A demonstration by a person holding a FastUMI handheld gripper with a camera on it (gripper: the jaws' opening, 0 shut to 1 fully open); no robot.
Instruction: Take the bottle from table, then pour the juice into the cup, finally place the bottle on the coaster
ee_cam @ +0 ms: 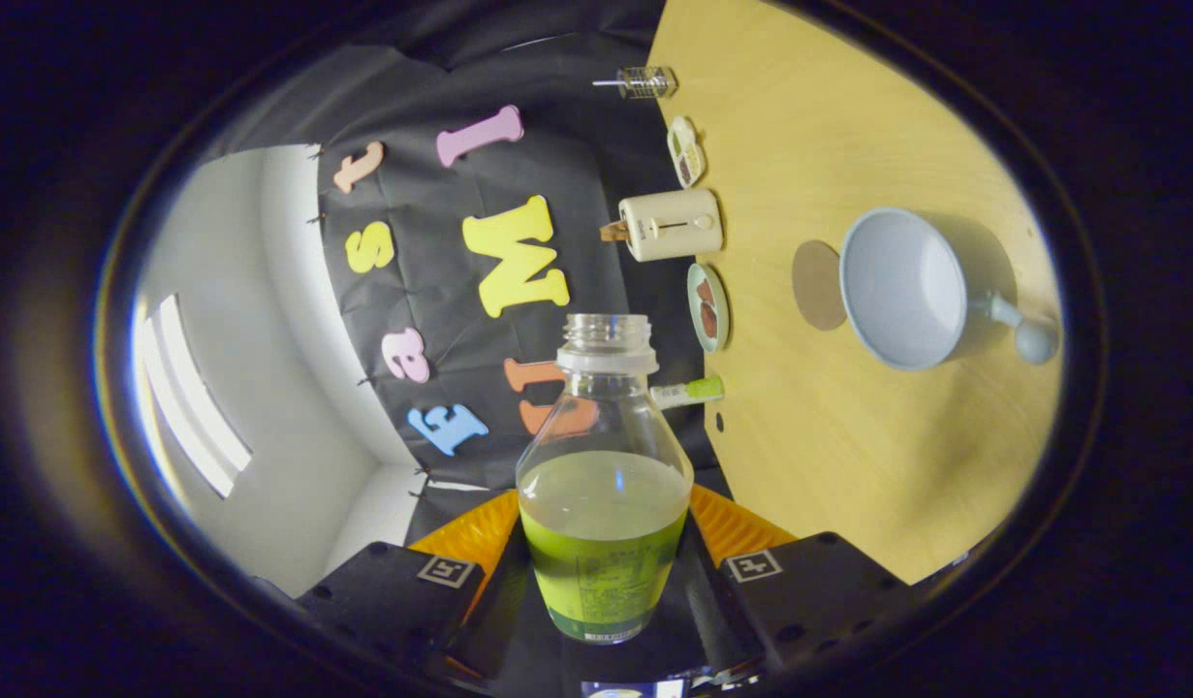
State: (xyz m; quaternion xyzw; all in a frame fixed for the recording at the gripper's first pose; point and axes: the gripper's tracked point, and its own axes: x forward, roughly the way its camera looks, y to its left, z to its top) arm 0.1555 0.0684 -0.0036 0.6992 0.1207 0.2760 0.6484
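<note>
My gripper (604,572) is shut on a clear, uncapped bottle (604,456), both fingers pressing its lower sides. Yellow-green juice sits in the bottle's lower part, with a green label below it. The view is rolled on its side, so the wooden table (848,465) stands to the right of the bottle. On that table rests a pale blue cup (906,291) with a handle, its inside showing nothing in it. A round brown coaster (817,285) lies flat on the table just beside the cup. The bottle's open mouth is apart from the cup.
Along the table's far edge by the black cloth wall stand a cream toaster (672,225), a small plate with brown food (708,308), a divided dish (685,151), a wire holder (644,83) and a green-tipped tube (689,392).
</note>
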